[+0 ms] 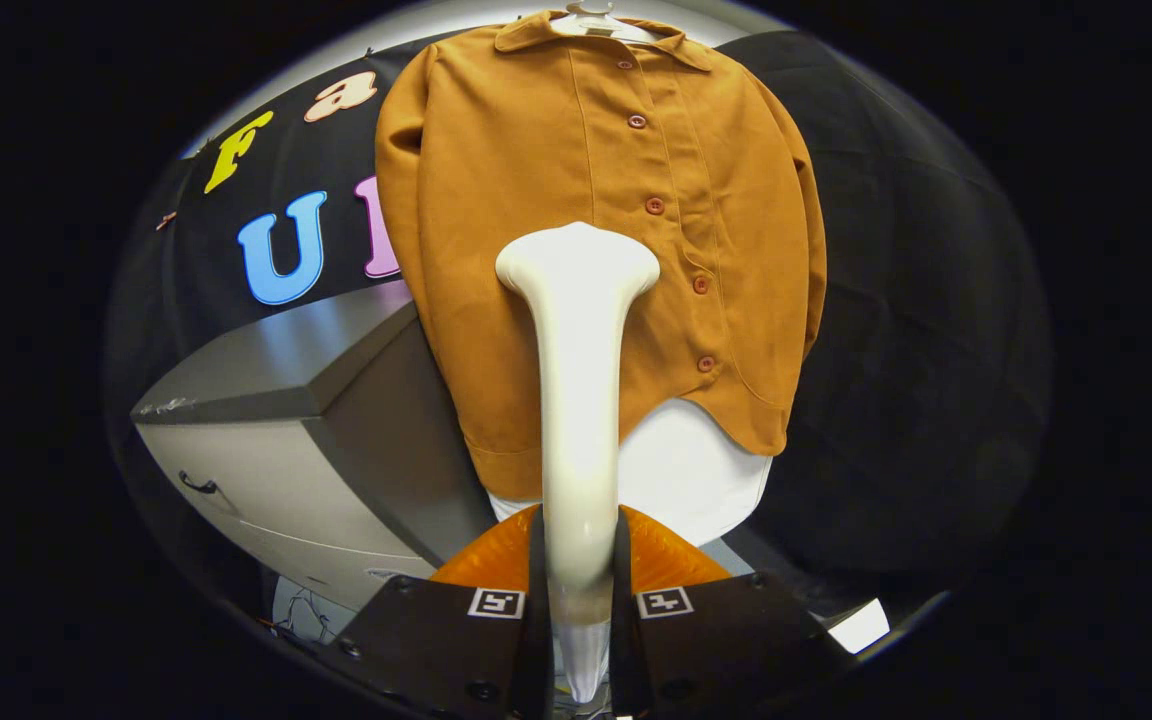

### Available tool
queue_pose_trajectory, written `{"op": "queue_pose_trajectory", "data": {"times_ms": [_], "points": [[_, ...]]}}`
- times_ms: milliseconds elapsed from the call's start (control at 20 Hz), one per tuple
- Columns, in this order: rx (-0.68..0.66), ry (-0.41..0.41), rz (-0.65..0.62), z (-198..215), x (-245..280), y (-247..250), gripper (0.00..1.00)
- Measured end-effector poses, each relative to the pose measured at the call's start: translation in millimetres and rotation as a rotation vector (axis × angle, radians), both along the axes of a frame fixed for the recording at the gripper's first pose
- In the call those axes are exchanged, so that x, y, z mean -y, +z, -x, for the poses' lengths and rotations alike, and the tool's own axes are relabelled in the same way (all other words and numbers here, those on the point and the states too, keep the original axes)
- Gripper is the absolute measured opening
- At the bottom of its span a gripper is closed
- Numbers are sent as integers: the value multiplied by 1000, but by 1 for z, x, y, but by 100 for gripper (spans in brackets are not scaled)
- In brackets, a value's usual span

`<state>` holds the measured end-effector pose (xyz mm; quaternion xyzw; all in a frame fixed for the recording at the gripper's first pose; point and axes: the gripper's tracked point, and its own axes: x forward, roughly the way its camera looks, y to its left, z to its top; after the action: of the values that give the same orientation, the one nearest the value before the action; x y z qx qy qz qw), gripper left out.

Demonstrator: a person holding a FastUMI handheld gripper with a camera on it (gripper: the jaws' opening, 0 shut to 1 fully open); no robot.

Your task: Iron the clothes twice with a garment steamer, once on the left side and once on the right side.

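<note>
Between the two fingers of the gripper (579, 590), a white garment steamer (578, 400) is clamped by its handle, one finger pressing on each side. The handle rises straight ahead of the fingers and flares into a wide, rounded head, which lies over the lower middle of a brown shirt (536, 180), just to the left of the button placket; whether the head touches the cloth cannot be told. Just beyond the fingertips, on both sides of the handle, an orange rounded body (661, 555) shows. The shirt hangs from a white hanger (591, 18), collar uppermost, front facing the gripper, sleeves down along both sides. Its reddish buttons (654, 205) run in a line down the placket, right of the steamer head. Below the hem, a white rounded surface (696, 480) appears behind the handle. To the left of the shirt stands a grey cabinet (276, 470) with a dark handle on its front. Black cloth (916, 300) forms the wall behind the shirt.
</note>
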<state>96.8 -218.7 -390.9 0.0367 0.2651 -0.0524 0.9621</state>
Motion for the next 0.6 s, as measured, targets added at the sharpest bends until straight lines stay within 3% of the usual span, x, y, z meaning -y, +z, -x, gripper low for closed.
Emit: {"op": "queue_pose_trajectory", "data": {"times_ms": [250, 600], "points": [[39, 22, 7, 24, 0, 27, 26], [269, 16, -6, 24, 5, 147, 26]]}}
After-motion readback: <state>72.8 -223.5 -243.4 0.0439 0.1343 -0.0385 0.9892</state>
